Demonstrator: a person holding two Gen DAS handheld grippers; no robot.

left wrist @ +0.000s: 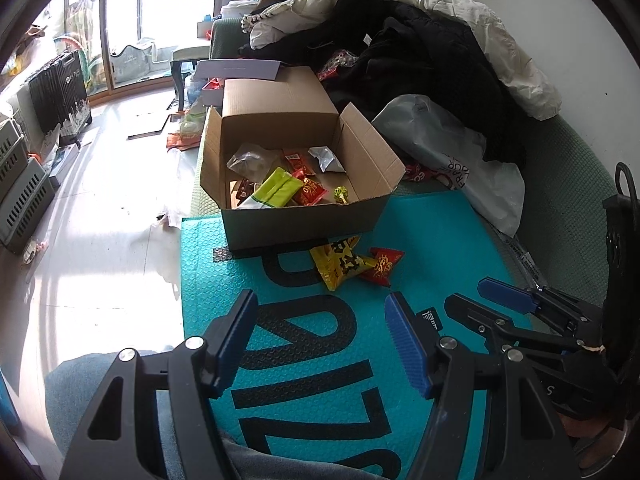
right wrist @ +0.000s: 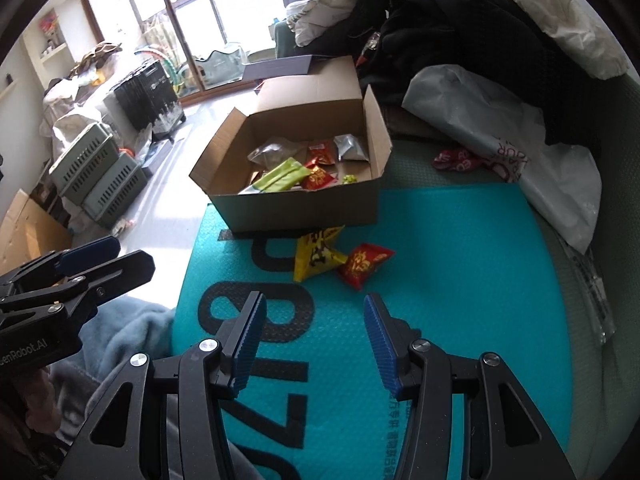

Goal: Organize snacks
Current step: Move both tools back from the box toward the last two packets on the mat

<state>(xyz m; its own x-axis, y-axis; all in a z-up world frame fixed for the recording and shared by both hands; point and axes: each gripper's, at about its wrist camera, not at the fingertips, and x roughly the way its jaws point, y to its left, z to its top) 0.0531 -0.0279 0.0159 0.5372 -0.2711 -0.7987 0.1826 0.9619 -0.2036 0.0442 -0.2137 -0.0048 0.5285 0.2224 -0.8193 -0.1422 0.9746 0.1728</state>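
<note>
An open cardboard box (left wrist: 304, 220) (right wrist: 304, 208) stands on a teal mat (left wrist: 432, 240) (right wrist: 460, 260) and holds several snack packets. A yellow snack bag (left wrist: 340, 266) (right wrist: 316, 256) and a red snack bag (left wrist: 382, 266) (right wrist: 364, 262) lie on the mat just in front of the box. My left gripper (left wrist: 320, 344) is open and empty, hovering over the mat short of the two bags. My right gripper (right wrist: 314, 344) is open and empty, also short of them. Each gripper shows in the other's view: the right one (left wrist: 476, 292) and the left one (right wrist: 116, 252).
A pile of dark and white clothes (left wrist: 420, 48) and a grey plastic bag (left wrist: 452, 160) lie behind and right of the box on a green sofa. A small red packet (right wrist: 456, 158) lies by the bag. Crates (right wrist: 96, 172) and a black case (right wrist: 148, 92) stand on the floor left.
</note>
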